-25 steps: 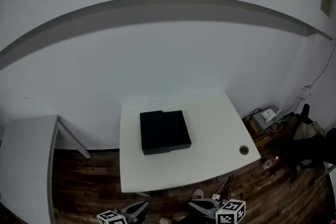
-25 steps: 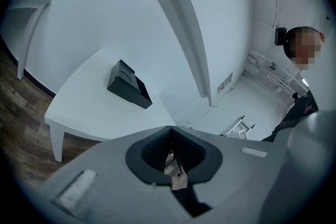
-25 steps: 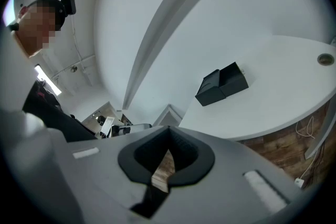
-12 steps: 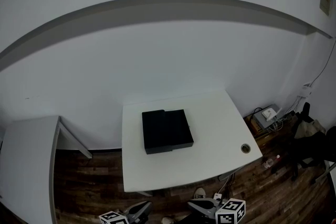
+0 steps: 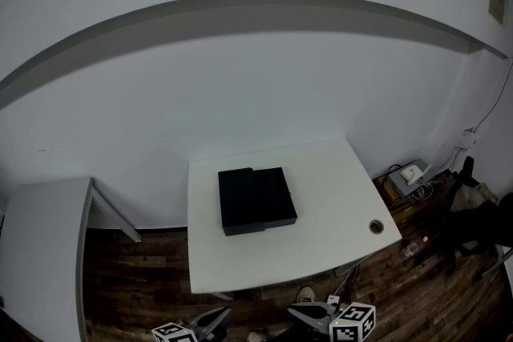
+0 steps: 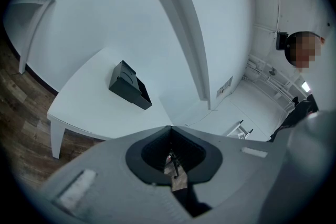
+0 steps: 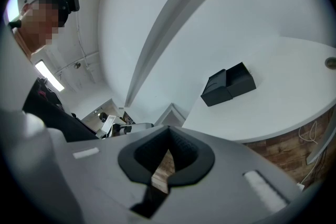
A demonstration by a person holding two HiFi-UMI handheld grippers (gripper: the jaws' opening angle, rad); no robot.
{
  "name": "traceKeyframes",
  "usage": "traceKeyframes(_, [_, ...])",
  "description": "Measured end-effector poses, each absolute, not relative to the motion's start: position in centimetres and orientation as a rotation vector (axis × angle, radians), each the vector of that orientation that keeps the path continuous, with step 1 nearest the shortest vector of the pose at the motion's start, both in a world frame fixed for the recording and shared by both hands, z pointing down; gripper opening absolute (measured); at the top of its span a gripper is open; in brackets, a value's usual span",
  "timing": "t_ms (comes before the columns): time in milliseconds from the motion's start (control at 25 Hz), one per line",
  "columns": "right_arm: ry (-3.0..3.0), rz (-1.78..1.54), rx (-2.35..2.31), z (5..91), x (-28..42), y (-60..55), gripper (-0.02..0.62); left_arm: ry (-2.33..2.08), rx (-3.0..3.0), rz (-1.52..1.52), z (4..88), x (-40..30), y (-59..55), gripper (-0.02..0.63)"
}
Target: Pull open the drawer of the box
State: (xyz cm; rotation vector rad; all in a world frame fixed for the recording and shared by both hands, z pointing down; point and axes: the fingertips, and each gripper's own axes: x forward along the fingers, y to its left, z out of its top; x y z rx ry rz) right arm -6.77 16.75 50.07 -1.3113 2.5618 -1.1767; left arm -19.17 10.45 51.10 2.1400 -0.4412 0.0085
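Note:
A flat black box (image 5: 256, 200) lies in the middle of a small white table (image 5: 321, 244), its drawer pushed in. Both grippers hang low over the wooden floor, in front of the table and well short of the box. My left gripper (image 5: 220, 315) sits at the bottom edge of the head view, and my right gripper (image 5: 295, 311) is beside it. In the left gripper view the jaws of the left gripper (image 6: 171, 127) meet at their tips with nothing between them, and the box (image 6: 129, 85) is far ahead. The right gripper (image 7: 168, 128) is likewise shut and empty, with the box (image 7: 228, 84) ahead to its right.
A second white table (image 5: 44, 252) stands to the left. The box's table has a cable hole (image 5: 376, 227) near its right front corner. Cables and small devices (image 5: 409, 176) lie on the floor at the right. A bare white wall stands behind the table.
The table and box sit slightly further right in the head view as the camera shifted. Both grippers stay in place and shut.

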Motion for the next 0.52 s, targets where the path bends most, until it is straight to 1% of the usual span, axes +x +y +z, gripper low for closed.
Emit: traceKeyframes(520, [2.574,-1.176,-1.318,50.21,-6.90,16.68,0.003,-0.444,2.133,0.006,51.12,-19.34,10.27,0.005])
